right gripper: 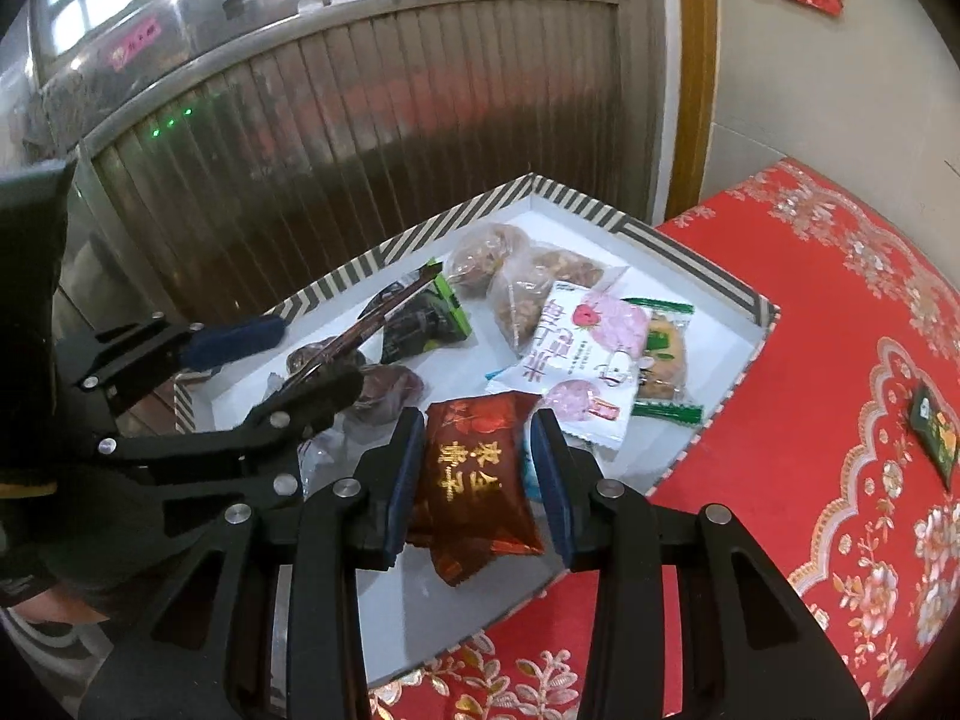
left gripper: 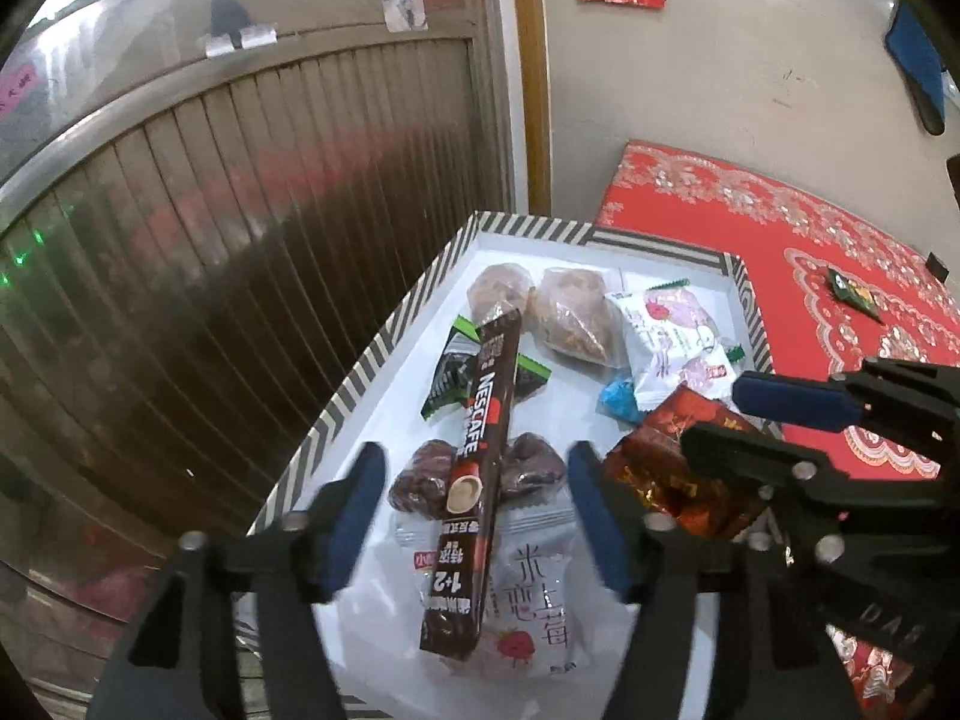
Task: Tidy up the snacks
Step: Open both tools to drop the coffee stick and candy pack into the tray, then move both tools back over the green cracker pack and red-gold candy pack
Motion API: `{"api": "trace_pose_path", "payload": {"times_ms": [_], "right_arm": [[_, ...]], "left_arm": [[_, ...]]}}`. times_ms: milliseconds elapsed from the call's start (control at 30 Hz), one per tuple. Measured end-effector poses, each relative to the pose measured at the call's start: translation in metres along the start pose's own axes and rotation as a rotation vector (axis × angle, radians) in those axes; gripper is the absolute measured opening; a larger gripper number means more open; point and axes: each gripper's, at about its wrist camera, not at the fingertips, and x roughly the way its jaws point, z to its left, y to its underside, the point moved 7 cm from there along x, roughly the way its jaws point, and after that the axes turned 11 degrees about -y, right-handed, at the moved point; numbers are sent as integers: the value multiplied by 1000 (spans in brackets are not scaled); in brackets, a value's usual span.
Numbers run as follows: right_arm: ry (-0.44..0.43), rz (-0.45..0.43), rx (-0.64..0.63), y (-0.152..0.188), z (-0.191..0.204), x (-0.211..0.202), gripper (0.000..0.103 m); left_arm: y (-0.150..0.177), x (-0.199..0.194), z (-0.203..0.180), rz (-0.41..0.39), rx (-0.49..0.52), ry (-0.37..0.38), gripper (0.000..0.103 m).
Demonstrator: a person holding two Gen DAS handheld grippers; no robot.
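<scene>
Though half-hidden by right tongs (right gripper: 480, 474), red packet's (right gripper: 474, 480) lower edge.

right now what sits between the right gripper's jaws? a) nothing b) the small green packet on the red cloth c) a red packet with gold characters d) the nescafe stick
c: in the right wrist view the right gripper has its jaws on either side of the red packet with gold characters, over the striped-rim box; the Nescafe stick lies under the open left gripper.
</scene>
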Motion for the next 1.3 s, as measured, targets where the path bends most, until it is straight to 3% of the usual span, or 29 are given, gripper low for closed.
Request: {"api": "trace_pose_path", "payload": {"times_ms": [200,467,867,1300], "right_arm": [[17,-35,29,5,-10,-25,36],[80,-65,73,21,-38,-62,36],[219,-85,191,70,-112,-129,37],[343,-91,346,121,-206,-196,37]], "left_arm": [[-6,-16,-6,-62,15,-18,85],[-14,-37,-37,-106,26,33,95],[-22,-61,-131,-100,144,178,96],[-46,-71,-222,-74,206,252,96]]}}
